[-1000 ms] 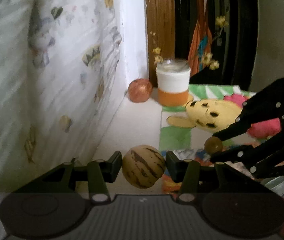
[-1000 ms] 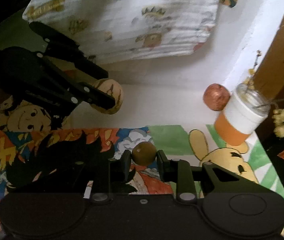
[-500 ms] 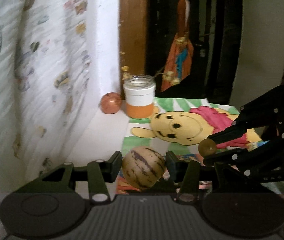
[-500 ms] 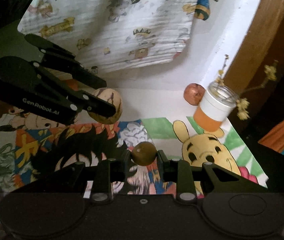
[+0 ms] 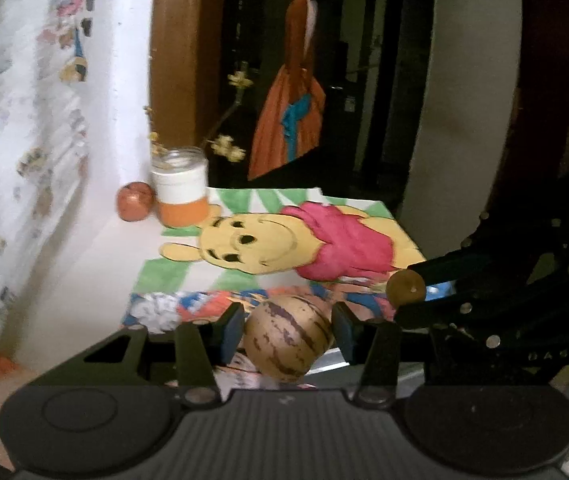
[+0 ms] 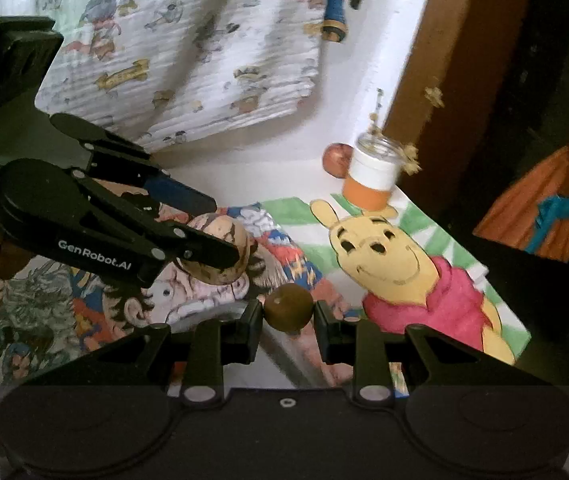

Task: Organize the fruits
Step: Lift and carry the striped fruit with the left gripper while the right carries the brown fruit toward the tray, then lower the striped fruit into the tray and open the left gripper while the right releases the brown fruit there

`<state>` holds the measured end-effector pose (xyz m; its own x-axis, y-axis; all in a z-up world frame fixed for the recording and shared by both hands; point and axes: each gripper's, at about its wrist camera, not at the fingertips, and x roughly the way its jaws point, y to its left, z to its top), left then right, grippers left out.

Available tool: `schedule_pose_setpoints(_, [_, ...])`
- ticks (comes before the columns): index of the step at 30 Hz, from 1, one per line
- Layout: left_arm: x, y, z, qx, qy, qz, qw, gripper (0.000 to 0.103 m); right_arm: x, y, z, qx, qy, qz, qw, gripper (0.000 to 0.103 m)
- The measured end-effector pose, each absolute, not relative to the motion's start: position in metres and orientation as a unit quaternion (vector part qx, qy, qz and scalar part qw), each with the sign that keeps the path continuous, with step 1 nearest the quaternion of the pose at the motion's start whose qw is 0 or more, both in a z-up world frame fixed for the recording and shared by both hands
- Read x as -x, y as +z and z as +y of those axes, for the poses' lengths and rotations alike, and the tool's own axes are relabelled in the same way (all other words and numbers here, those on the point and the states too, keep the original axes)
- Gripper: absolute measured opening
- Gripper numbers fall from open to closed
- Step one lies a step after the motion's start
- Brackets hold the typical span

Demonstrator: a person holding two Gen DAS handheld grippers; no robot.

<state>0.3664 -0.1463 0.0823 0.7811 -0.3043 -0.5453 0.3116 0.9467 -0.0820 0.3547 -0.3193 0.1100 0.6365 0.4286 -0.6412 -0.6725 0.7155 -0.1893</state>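
Through the left wrist camera I see my left gripper (image 5: 287, 330) pinching a striped tan fruit (image 5: 287, 339) between its jaws, held above the cartoon mat (image 5: 244, 280). Off to the right, my right gripper (image 5: 406, 290) clamps a small brown fruit (image 5: 405, 287). A red apple (image 5: 135, 201) sits on the white surface (image 5: 96, 256) touching a jar with an orange base (image 5: 180, 186).

Through the right wrist camera, the right gripper (image 6: 288, 314) has its jaws pressed on the small brown fruit (image 6: 288, 307) over the mat (image 6: 424, 240). The left gripper (image 6: 216, 246) reaches in from the left, gripping the striped fruit (image 6: 220, 250). The apple (image 6: 336, 159) and jar (image 6: 372, 174) stand at the far corner.
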Motion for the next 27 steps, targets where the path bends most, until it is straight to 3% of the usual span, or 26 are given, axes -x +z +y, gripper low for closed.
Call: schedule_pose_setpoints(27, [-0.34, 0.041, -0.189, 0.008, -0.198, 0.337, 0.92, 0.052, -0.311, 0.057, -0.366, 0.163, 0.273, 0.328, 0.89, 0.03])
